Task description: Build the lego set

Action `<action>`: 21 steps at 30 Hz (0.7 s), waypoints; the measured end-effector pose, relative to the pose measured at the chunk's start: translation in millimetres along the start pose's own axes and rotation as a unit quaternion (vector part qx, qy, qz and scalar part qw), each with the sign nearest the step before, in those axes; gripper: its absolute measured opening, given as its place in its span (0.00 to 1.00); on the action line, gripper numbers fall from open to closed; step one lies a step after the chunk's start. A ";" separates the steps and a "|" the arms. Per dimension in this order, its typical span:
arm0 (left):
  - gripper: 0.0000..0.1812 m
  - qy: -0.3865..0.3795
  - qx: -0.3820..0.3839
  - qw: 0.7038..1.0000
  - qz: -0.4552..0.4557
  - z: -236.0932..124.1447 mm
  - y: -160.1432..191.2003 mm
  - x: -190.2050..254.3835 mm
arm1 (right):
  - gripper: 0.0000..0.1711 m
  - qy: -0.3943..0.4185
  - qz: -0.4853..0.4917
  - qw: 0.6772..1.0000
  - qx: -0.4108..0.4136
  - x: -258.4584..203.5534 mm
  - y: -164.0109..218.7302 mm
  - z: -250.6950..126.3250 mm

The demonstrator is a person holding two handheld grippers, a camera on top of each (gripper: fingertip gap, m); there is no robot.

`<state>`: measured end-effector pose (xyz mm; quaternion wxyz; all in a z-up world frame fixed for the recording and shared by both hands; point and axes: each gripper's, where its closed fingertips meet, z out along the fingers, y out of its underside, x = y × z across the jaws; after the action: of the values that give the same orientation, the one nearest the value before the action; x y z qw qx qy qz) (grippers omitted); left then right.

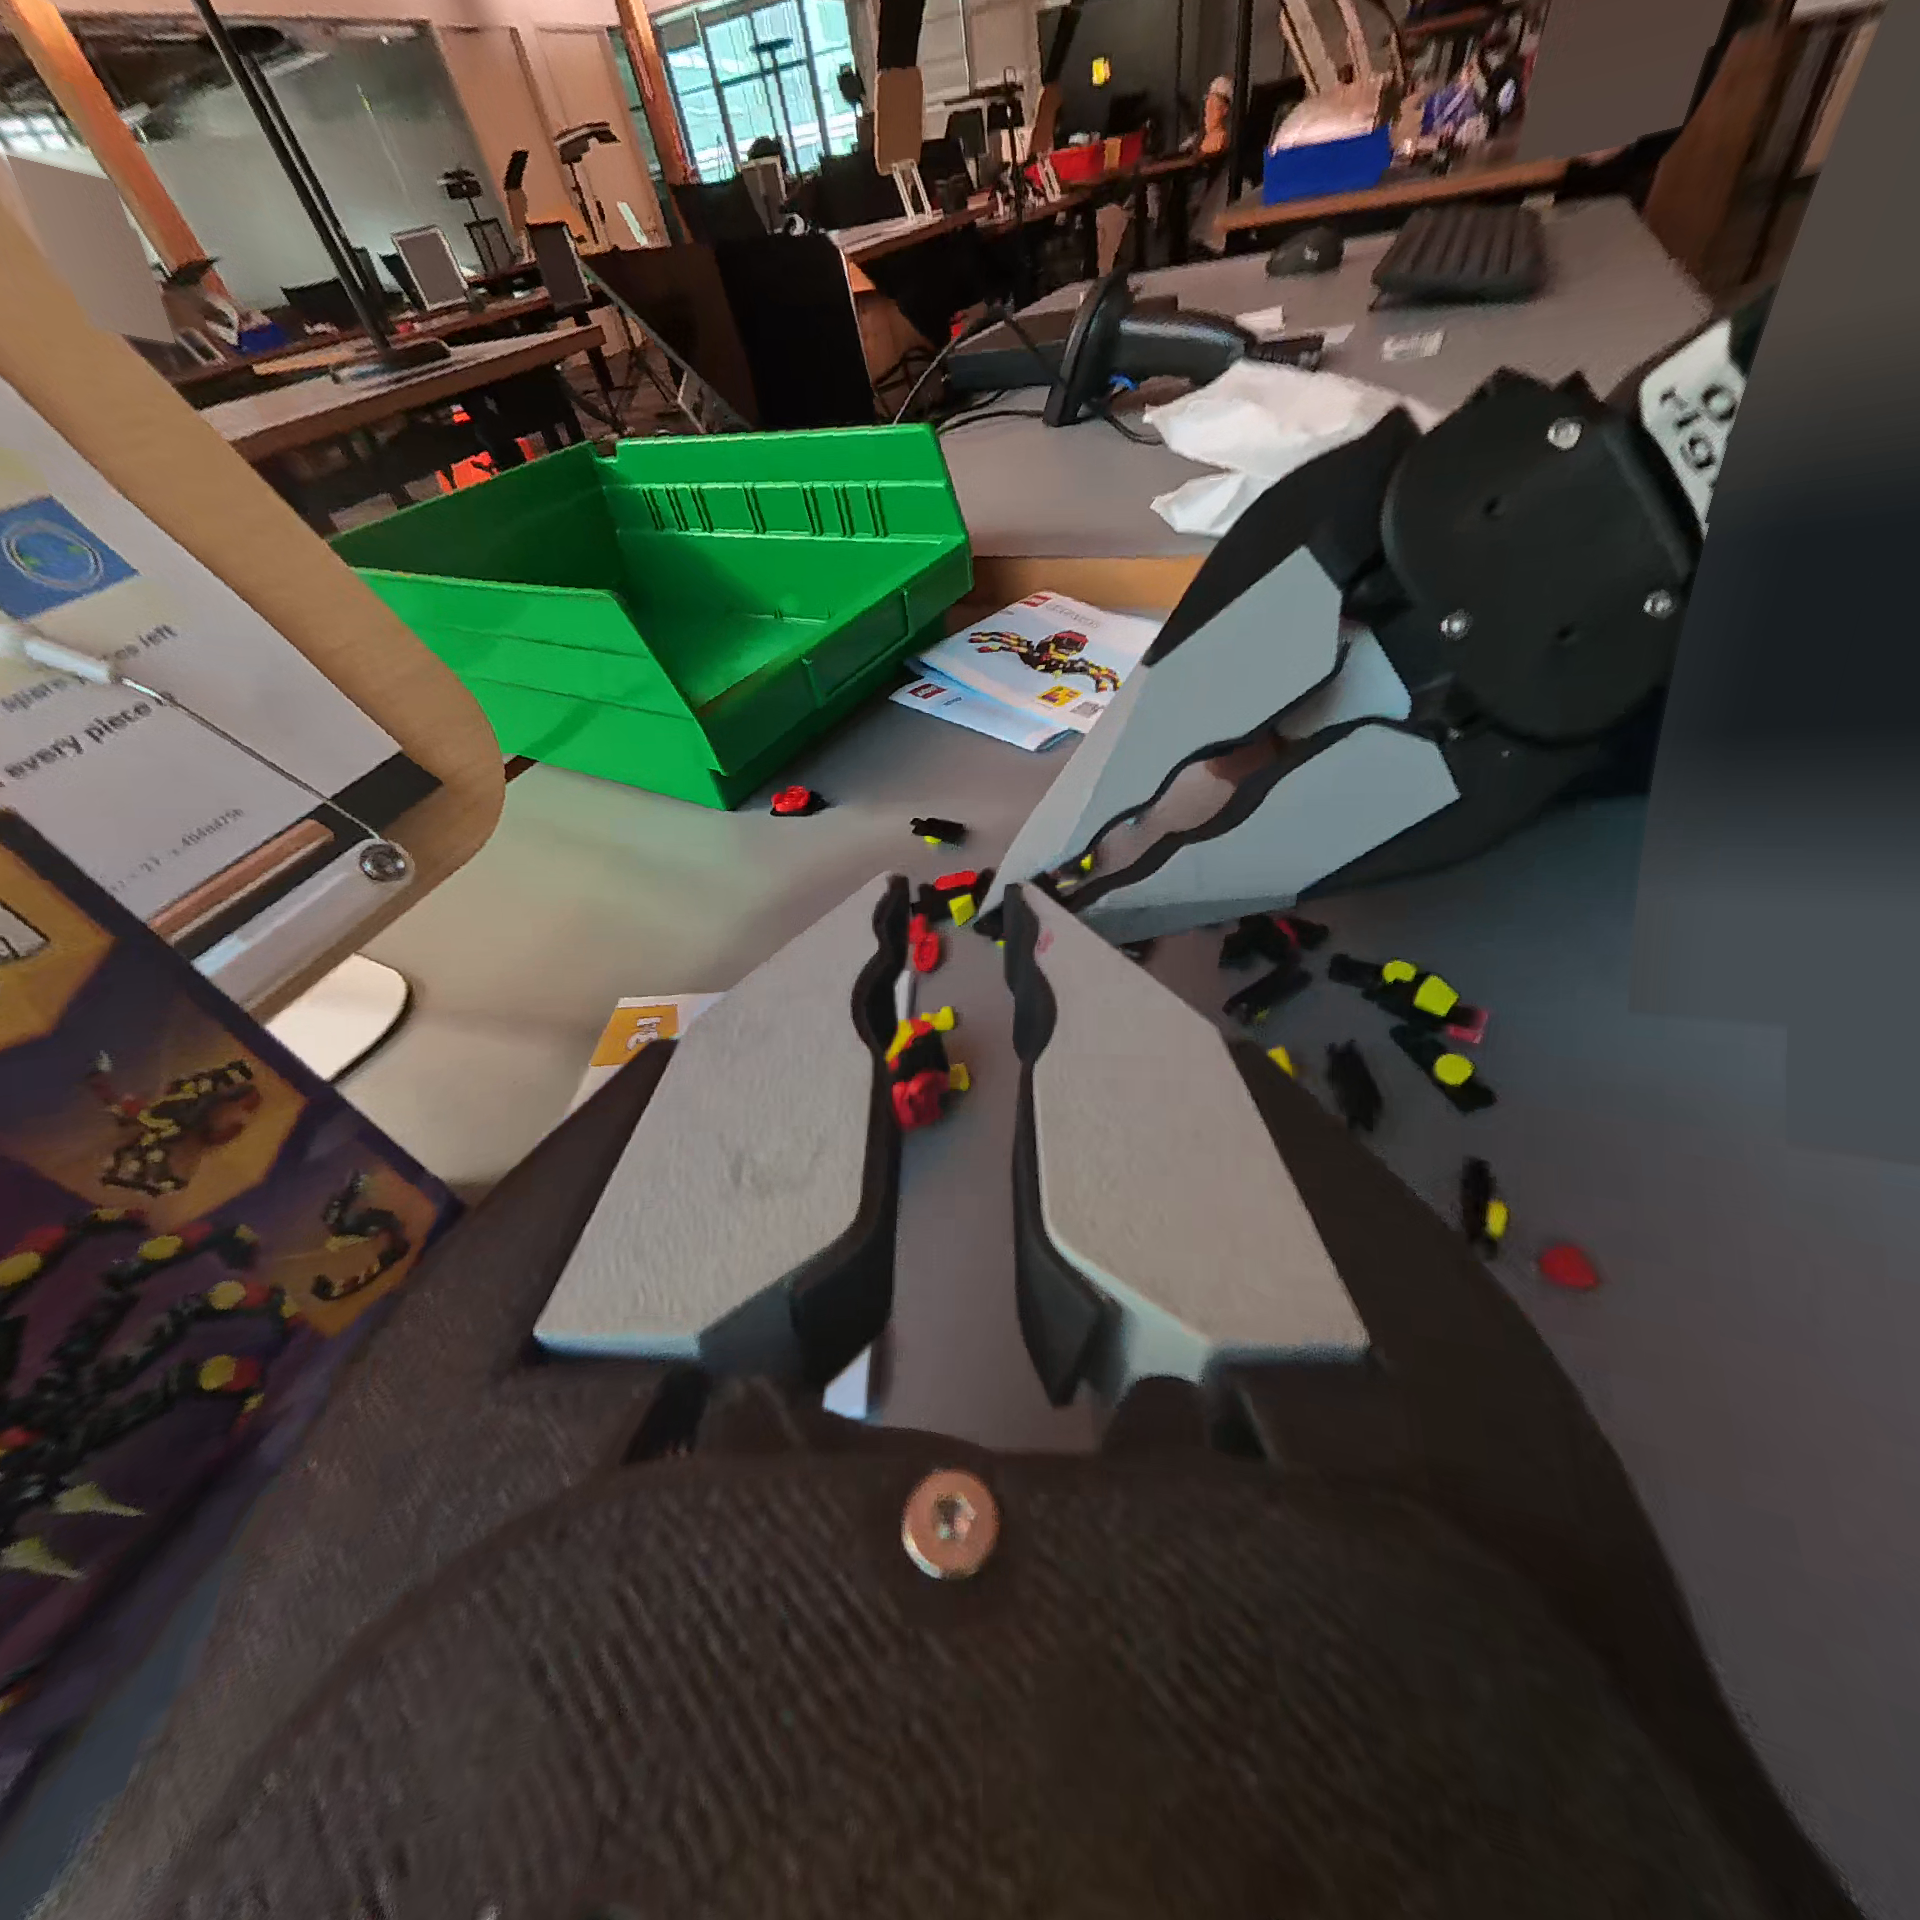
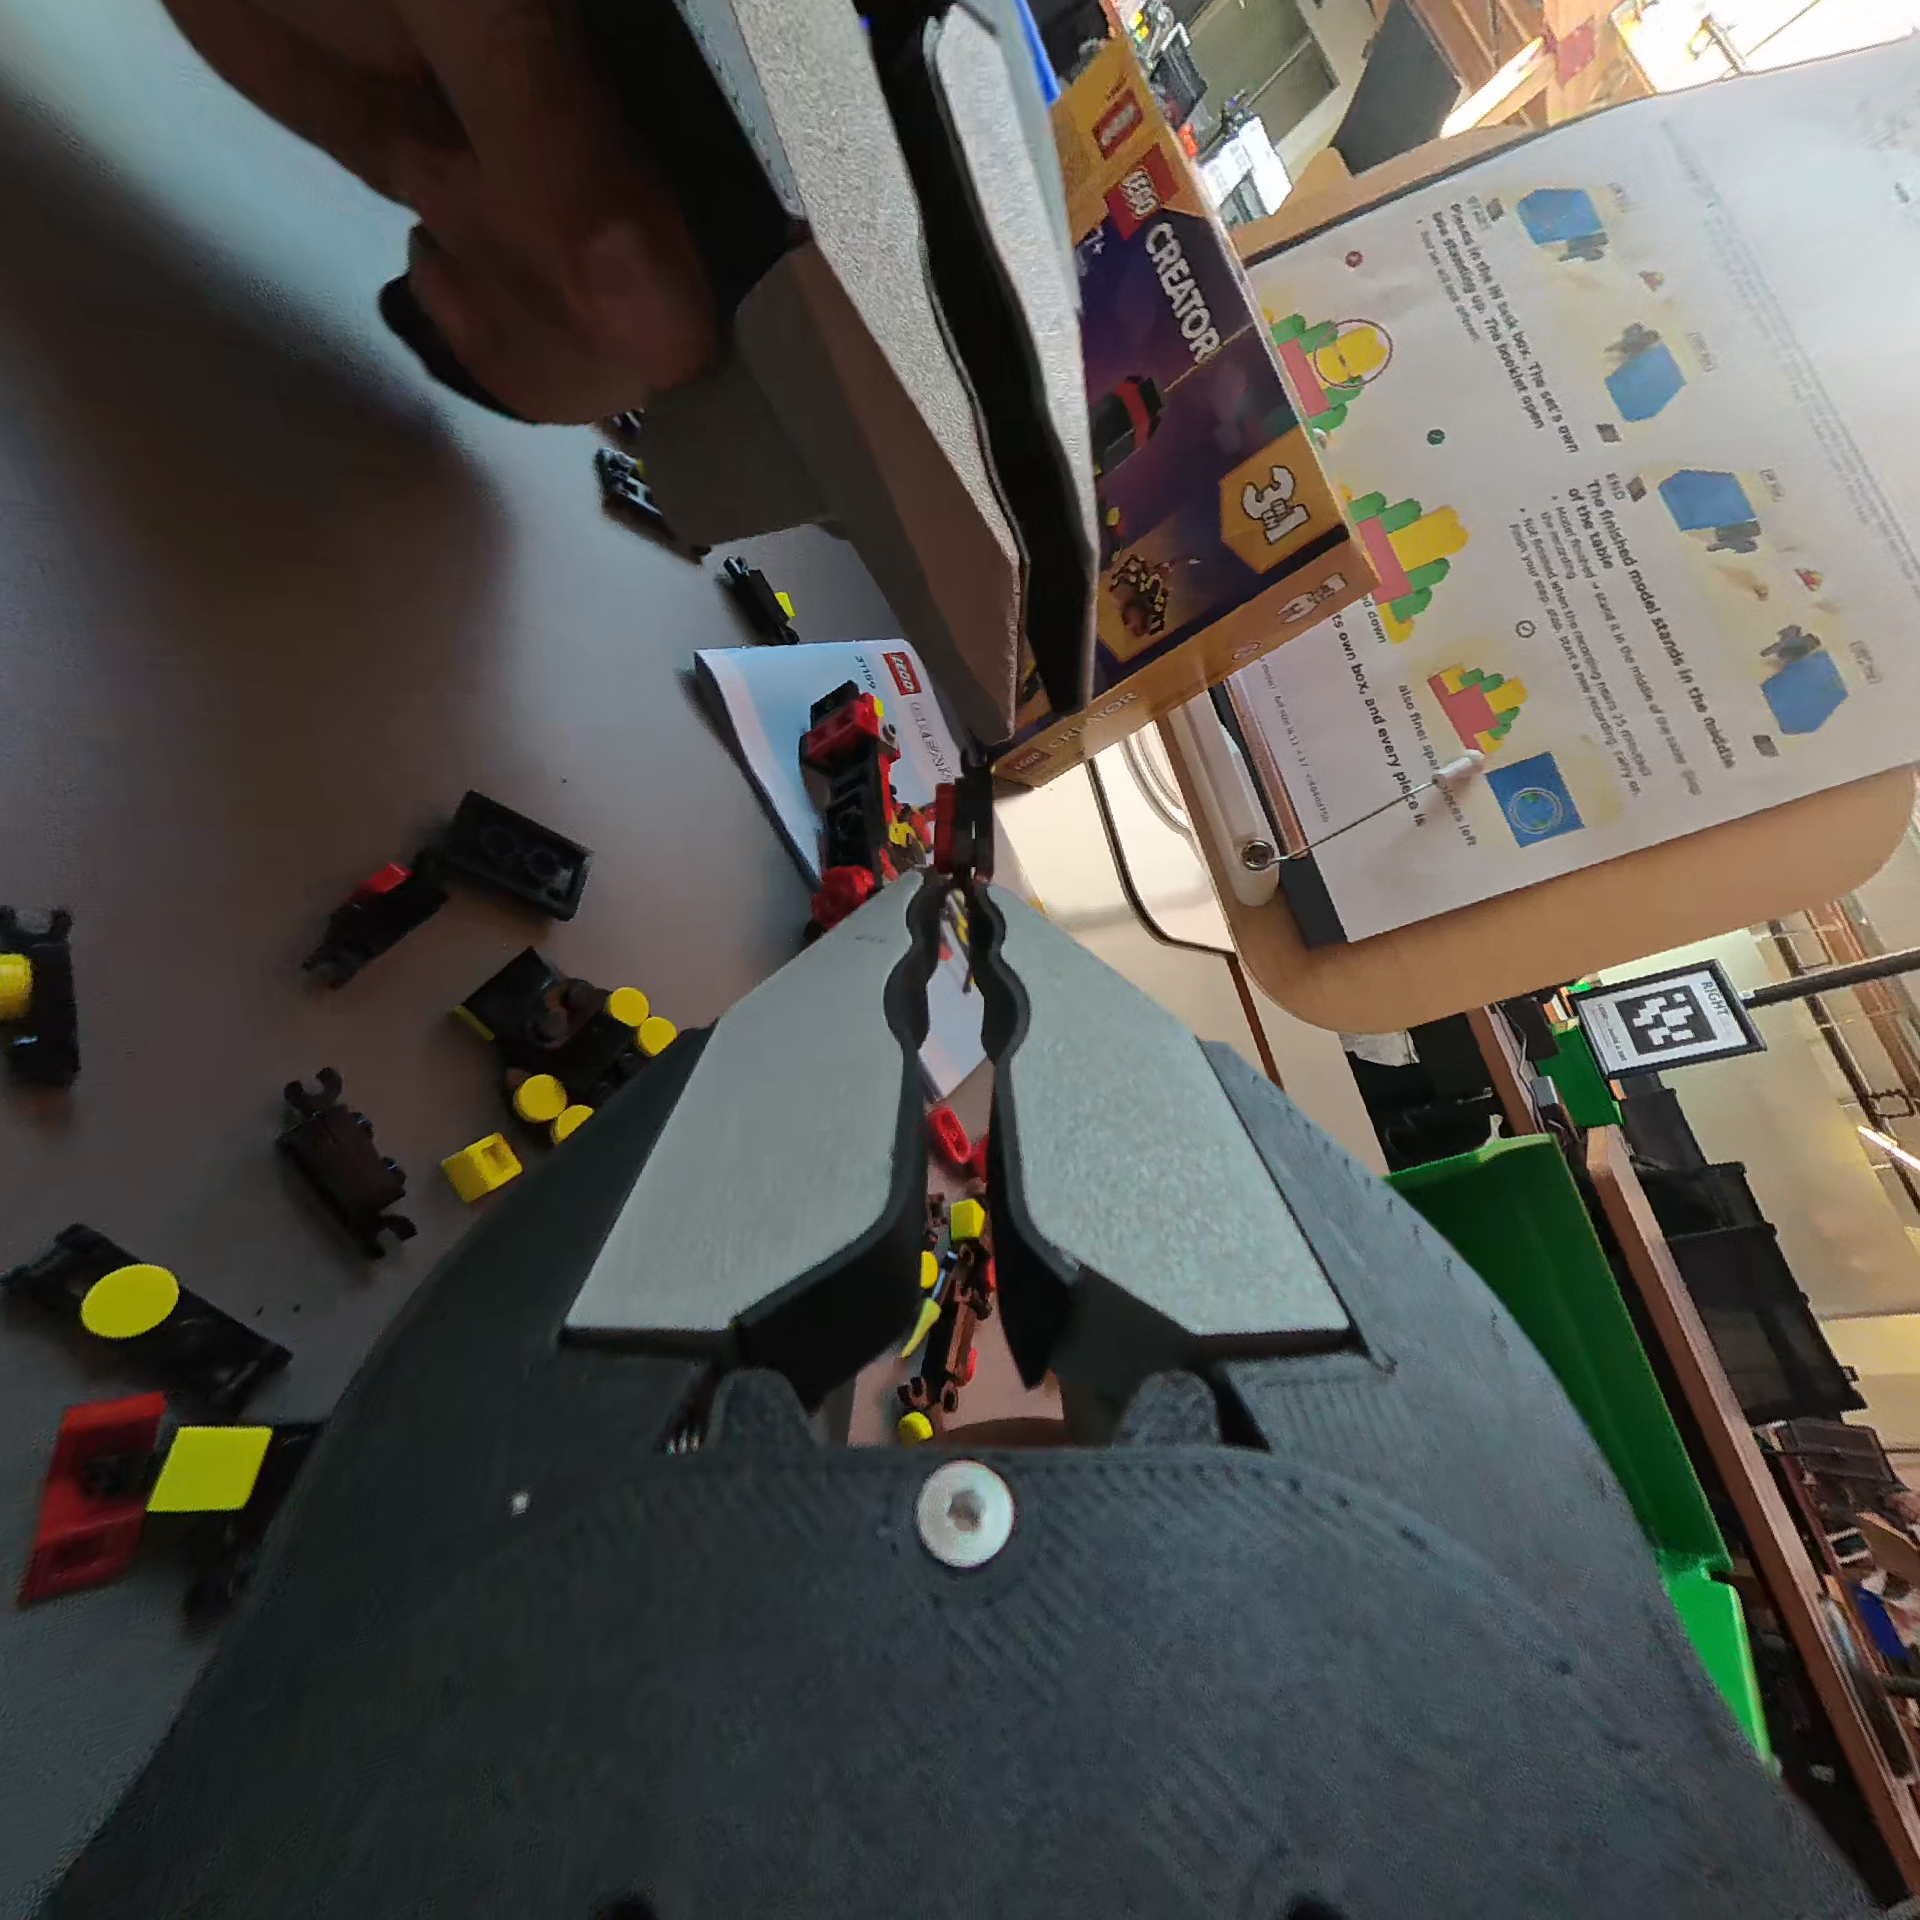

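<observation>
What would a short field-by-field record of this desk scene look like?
Surface: grey table
Loose parts: black, yellow and red toy bricks scattered
Left hand-held gripper: open, above a small red-black-yellow brick assembly
Right hand-held gripper: shut on a small red-and-black brick piece
Container: green plastic bin
Paper: instruction booklet

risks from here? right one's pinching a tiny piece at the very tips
1. The right hand-held gripper holds the small red-and-black piece only at its tips; it may twist or pop out.
2. Loose bricks lie scattered close below; a dropped piece could get lost among them.
3. The left hand-held gripper sits very close; the tips could collide.
</observation>
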<state>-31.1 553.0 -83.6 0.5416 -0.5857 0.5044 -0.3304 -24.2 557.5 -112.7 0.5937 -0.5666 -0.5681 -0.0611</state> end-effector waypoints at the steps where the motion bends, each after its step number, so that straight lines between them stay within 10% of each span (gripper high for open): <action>1: 0.08 -0.002 -0.009 1.000 0.029 -0.6 1.7 1.5 | 0.03 -0.005 -0.009 1.000 -0.001 -2.6 -0.1 0.0; 21: 0.04 -0.034 -0.152 0.938 0.308 4.9 45.6 16.5 | 0.01 -0.061 -0.037 0.997 -0.023 -26.3 9.1 5.1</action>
<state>-32.7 543.2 -131.3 0.5385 -0.4878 0.6855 -0.0463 -29.9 549.4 -139.3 0.5421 -0.5611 -0.6226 -0.0608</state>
